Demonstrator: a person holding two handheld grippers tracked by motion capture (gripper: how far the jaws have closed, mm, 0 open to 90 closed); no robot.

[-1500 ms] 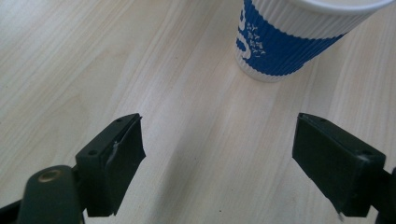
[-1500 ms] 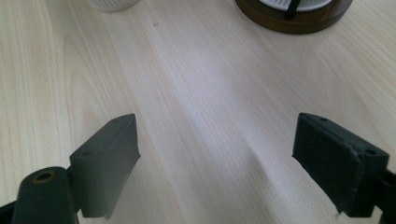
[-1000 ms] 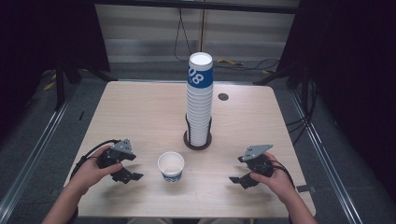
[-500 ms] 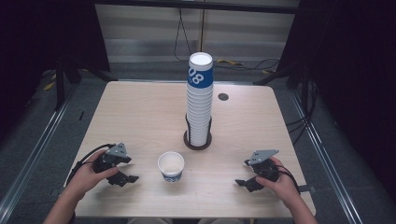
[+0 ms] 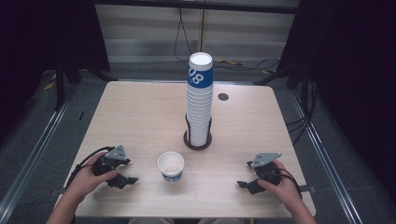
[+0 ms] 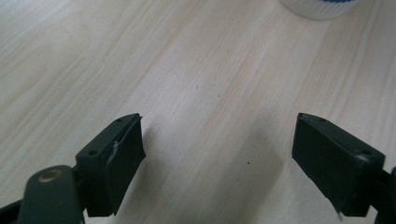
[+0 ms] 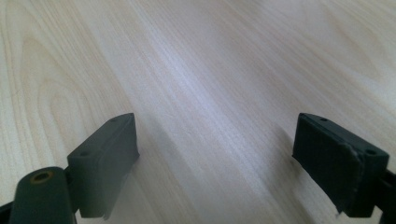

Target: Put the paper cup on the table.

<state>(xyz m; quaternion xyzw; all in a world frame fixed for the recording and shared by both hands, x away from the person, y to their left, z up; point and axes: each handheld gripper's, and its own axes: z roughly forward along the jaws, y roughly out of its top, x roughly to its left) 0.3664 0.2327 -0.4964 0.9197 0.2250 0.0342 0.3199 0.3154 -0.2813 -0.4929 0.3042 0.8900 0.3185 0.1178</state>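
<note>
A single white paper cup [image 5: 171, 166] with a blue print stands upright near the table's front, open end up. Behind it a tall stack of white cups [image 5: 199, 102], topped by a blue-banded one, rises from a dark round holder [image 5: 196, 142]. My left gripper [image 5: 125, 180] rests low on the table, left of the single cup, open with nothing between its jaws. In the left gripper view [image 6: 217, 154] the cup's base [image 6: 322, 7] shows at the top edge. My right gripper [image 5: 246, 185] lies low at the front right, open over bare wood [image 7: 215, 158].
The light wooden table [image 5: 140, 116] has a small dark round grommet [image 5: 223, 97] at the back right. Cables trail from both grippers and hang behind the table. Dark floor and metal rails surround the table on both sides.
Both hands have drawn back toward the table's front edge and settled lower. The right gripper slid slightly right and down. The cups stayed put.
</note>
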